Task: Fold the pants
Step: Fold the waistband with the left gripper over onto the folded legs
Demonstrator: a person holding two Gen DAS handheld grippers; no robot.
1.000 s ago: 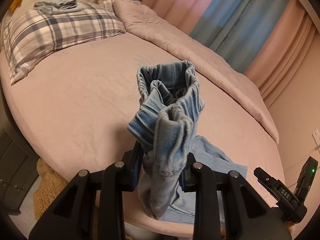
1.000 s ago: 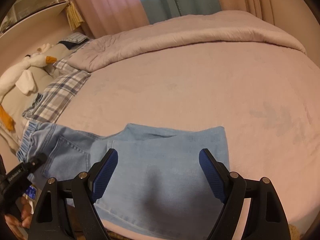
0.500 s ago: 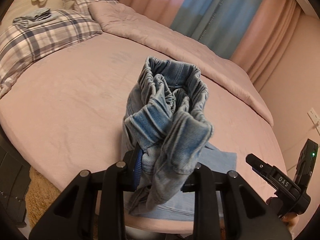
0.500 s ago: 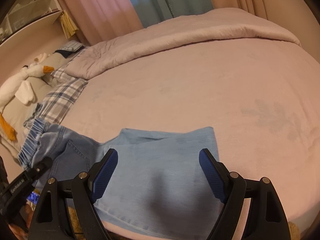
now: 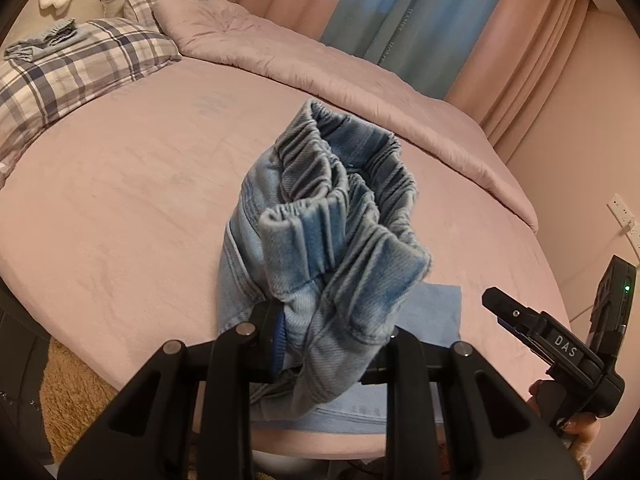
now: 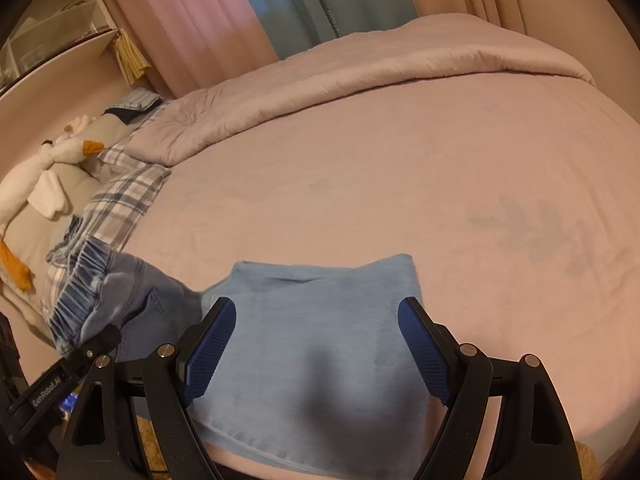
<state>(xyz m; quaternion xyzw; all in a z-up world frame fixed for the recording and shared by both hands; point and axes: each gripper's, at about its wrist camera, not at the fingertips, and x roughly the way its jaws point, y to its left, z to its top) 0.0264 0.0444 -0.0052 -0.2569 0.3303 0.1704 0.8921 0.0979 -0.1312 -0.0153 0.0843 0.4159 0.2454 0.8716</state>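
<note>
Light blue denim pants (image 5: 332, 216) lie on the pink bed (image 5: 120, 200) near its front edge. My left gripper (image 5: 332, 332) grips their bunched elastic waistband and holds it up off the sheet, its jaws still closing on the cloth. In the right wrist view the legs (image 6: 320, 320) lie flat and doubled over, and the raised waistband (image 6: 80, 280) hangs at the left. My right gripper (image 6: 318, 340) hovers just above the flat legs, open, with nothing held between its blue pads (image 6: 212, 336). The other view shows it at the right (image 5: 560, 352).
A rolled pink quilt (image 5: 320, 64) runs along the far side of the bed. A plaid pillow (image 5: 68, 76) with a small folded denim piece (image 5: 44, 40) lies far left, beside a plush goose (image 6: 36, 176). A shaggy rug (image 5: 76, 392) lies below the bed's edge.
My left gripper has carried the waistband to the right, closer to the flat legs, and the cloth has bunched up more. The right gripper has stayed over the legs, open.
</note>
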